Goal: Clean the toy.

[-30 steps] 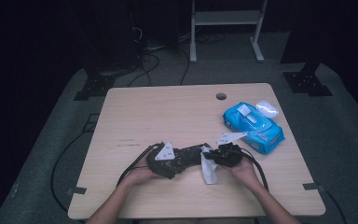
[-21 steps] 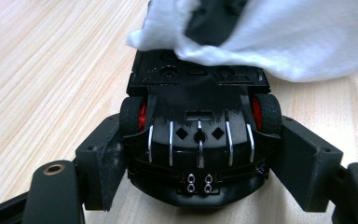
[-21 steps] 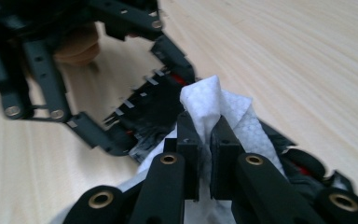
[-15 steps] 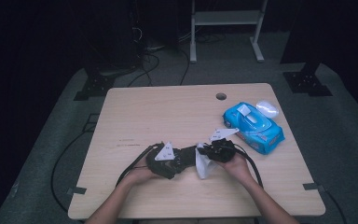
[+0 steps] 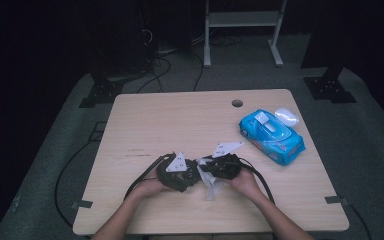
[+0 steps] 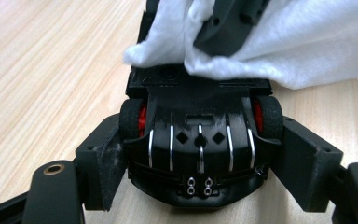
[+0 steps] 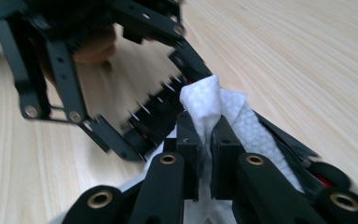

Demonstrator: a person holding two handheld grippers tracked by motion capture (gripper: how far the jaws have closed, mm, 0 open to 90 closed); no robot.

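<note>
A black toy car [image 6: 199,144] with red wheel hubs sits between the jaws of my left gripper [image 6: 200,161], whose pads press on its two sides. My right gripper [image 7: 204,126] is shut on a bunched white wipe [image 7: 206,100] and holds it against the far end of the car [image 7: 154,119]. From the left gripper view the wipe [image 6: 284,51] drapes over the car's far end. In the high view the left gripper [image 5: 186,175] and right gripper [image 5: 209,171] meet near the table's front edge, with the wipe [image 5: 211,189] hanging below them.
A blue pack of wipes [image 5: 271,136] lies at the right of the wooden table [image 5: 170,120], with a small white lid [image 5: 286,116] behind it. A cable hole [image 5: 237,103] is near the back edge. Cables trail off the front left.
My right gripper has moved left with the wipe, up against the left gripper and the car. The left hand has stayed put.
</note>
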